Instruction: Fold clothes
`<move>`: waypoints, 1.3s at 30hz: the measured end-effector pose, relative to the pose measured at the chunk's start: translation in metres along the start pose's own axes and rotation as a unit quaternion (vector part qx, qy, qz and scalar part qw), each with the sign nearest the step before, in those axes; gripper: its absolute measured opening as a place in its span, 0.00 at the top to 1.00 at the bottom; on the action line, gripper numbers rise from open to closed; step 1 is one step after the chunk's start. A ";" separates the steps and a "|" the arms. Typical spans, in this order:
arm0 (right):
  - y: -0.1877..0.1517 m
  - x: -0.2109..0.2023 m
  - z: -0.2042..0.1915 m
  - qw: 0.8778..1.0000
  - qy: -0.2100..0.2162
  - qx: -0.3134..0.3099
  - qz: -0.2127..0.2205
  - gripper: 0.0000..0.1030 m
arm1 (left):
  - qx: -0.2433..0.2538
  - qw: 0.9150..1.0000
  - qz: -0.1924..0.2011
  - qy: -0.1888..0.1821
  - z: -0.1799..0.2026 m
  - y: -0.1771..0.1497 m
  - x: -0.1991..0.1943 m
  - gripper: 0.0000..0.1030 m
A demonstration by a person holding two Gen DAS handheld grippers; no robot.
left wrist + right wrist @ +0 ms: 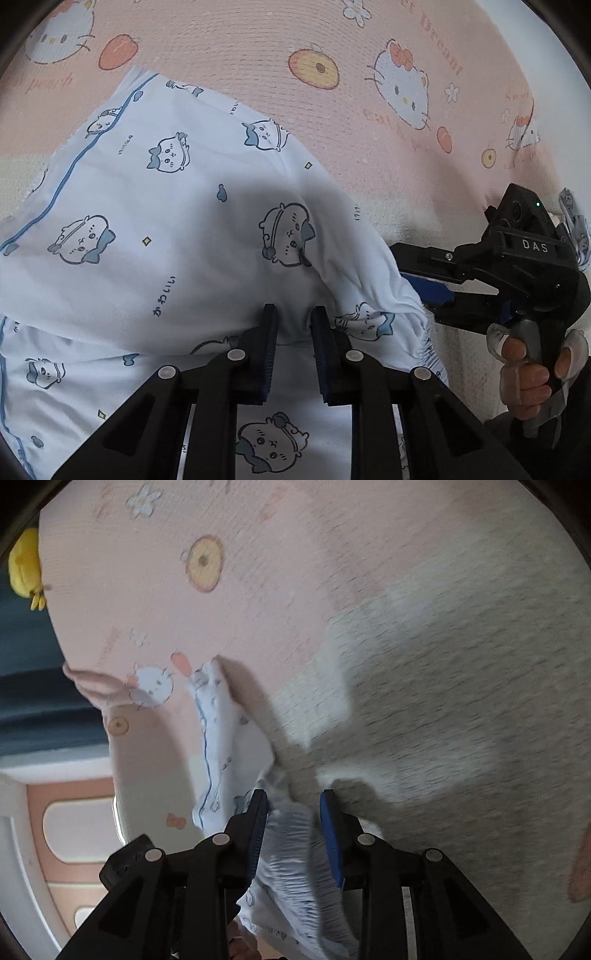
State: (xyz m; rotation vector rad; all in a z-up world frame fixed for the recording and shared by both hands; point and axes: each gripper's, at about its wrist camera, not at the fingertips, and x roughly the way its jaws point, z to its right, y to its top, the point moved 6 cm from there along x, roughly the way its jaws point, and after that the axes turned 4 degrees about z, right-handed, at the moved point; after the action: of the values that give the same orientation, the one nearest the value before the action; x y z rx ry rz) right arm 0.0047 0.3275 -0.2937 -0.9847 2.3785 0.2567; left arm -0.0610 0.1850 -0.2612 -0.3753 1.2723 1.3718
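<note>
White pyjama shorts (177, 229) with blue cartoon prints and blue piping lie folded over on a pink cartoon-cat blanket (258, 44). My left gripper (293, 319) has its jaws a little apart, with a fold of the shorts' cloth bulging between the fingertips. My right gripper (428, 291) shows in the left wrist view at the shorts' elastic waistband (424, 332). In the right wrist view my right gripper (293, 806) stands open with the gathered waistband (291, 853) lying between its fingers, and the shorts (229, 738) hang ahead of it.
The blanket (258, 590) turns cream towards the right. A yellow plush toy (24, 565) sits at the far left edge. A pink and white bed frame (66, 830) lies below left. A gloved hand (532, 369) holds the right gripper's handle.
</note>
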 end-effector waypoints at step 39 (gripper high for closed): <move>-0.050 0.011 -0.046 0.965 -0.125 -0.228 -0.033 0.72 | -0.148 0.986 0.018 -0.071 -0.039 0.006 -0.020 0.73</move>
State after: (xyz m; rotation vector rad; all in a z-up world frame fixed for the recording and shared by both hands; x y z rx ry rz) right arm 0.0141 0.2679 -0.2598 -1.1537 2.0904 0.8796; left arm -0.0775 0.1444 -0.2559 -0.4509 0.9632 1.5942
